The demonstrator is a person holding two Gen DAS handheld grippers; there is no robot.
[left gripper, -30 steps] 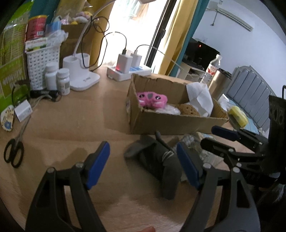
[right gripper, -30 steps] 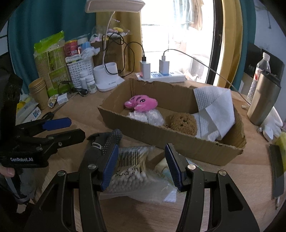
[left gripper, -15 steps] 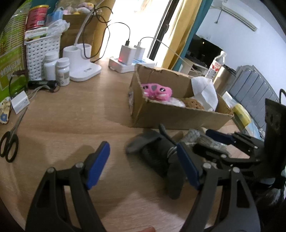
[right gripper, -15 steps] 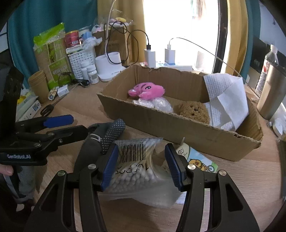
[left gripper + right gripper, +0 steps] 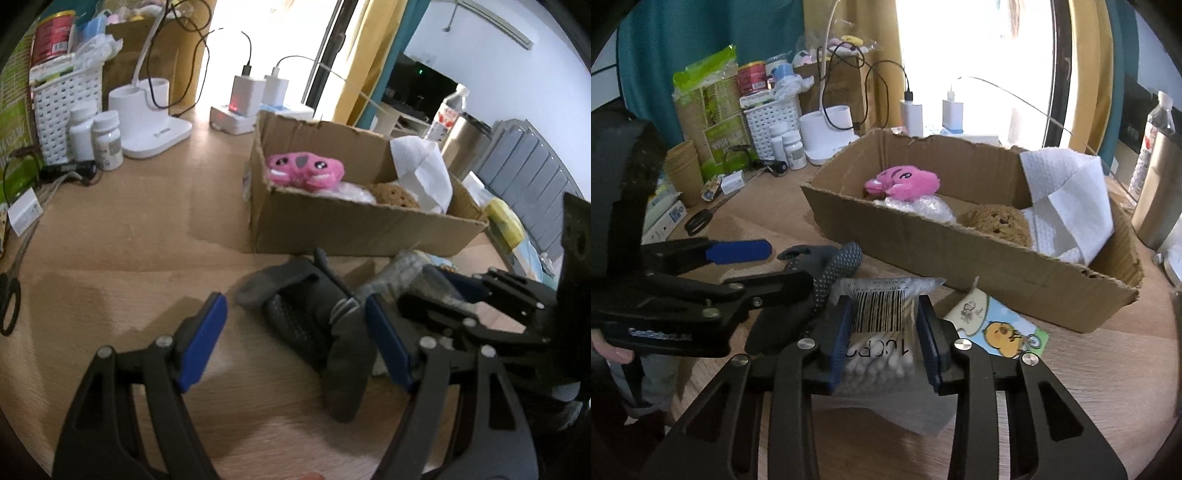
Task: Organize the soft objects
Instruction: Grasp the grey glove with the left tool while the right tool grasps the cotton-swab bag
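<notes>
Blue-padded right gripper (image 5: 886, 332) fingers closing on cotton swab bag (image 5: 882, 332); left gripper (image 5: 295, 339) fingers apart over dark glove (image 5: 314, 325).

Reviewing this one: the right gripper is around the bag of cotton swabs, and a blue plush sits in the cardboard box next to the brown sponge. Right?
Not quite: the plush is pink, not blue, as the right wrist view shows. The rest holds: the right gripper has its jaws closing around the bag of cotton swabs, and the plush sits in the cardboard box near the brown sponge.
</notes>
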